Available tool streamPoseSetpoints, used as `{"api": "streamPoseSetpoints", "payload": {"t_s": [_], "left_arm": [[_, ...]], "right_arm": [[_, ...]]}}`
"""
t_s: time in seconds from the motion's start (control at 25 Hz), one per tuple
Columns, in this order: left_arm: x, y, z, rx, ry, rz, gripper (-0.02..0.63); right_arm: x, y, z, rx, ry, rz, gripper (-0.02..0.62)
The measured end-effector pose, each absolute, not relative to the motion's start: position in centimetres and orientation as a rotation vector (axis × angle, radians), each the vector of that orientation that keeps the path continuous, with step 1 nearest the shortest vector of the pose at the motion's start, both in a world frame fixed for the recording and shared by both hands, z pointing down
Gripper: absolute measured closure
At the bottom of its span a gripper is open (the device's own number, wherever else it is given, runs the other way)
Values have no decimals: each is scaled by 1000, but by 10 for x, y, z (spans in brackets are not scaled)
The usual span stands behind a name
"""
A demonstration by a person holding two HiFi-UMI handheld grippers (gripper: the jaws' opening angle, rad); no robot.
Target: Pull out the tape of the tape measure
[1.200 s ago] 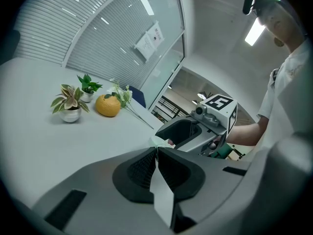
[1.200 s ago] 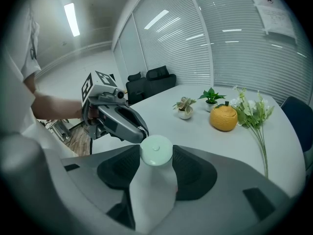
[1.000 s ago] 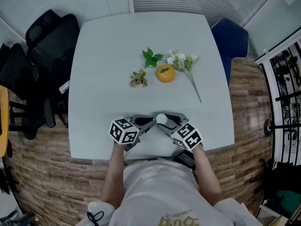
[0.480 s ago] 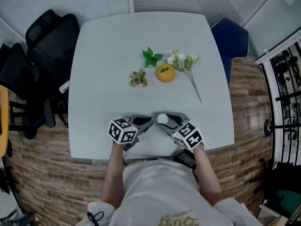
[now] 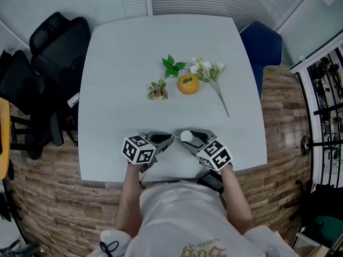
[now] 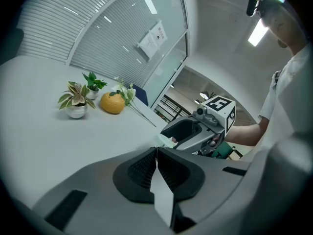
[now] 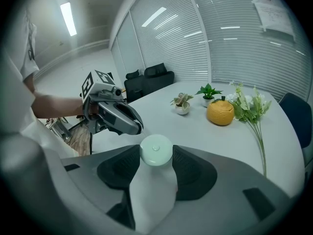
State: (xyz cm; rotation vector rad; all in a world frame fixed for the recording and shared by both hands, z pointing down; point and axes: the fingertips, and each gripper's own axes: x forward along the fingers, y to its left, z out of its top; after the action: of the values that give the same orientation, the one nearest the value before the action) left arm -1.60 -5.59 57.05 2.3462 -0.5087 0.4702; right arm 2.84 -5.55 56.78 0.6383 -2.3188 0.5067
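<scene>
Both hands are low at 6 o'clock on the desk [image 5: 112, 90], tips close together. The left claw [image 5: 169, 139] is pinched shut, which only the left gripper view confirms. The right claw [image 5: 187, 138] stands wide, clamped on the round tape measure [image 7: 156, 150]. At 12 o'clock the orange pot [image 5: 188, 83], plants [image 5: 157, 89] and flowers [image 5: 209, 70] are well apart, blocking nothing.

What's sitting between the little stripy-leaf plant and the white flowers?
An orange fruit-shaped ornament sits between the little plant and the white flowers. The head view shows this best, looking down from above.
</scene>
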Motion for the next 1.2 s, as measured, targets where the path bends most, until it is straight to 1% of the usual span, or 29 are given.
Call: {"api": "streamPoseSetpoints", "payload": {"t_s": [1.2], "left_arm": [[-40,-60,579,2294,-584,469,594]], "right_arm": [[51,-63,578,698,-2254,546,370]]}}
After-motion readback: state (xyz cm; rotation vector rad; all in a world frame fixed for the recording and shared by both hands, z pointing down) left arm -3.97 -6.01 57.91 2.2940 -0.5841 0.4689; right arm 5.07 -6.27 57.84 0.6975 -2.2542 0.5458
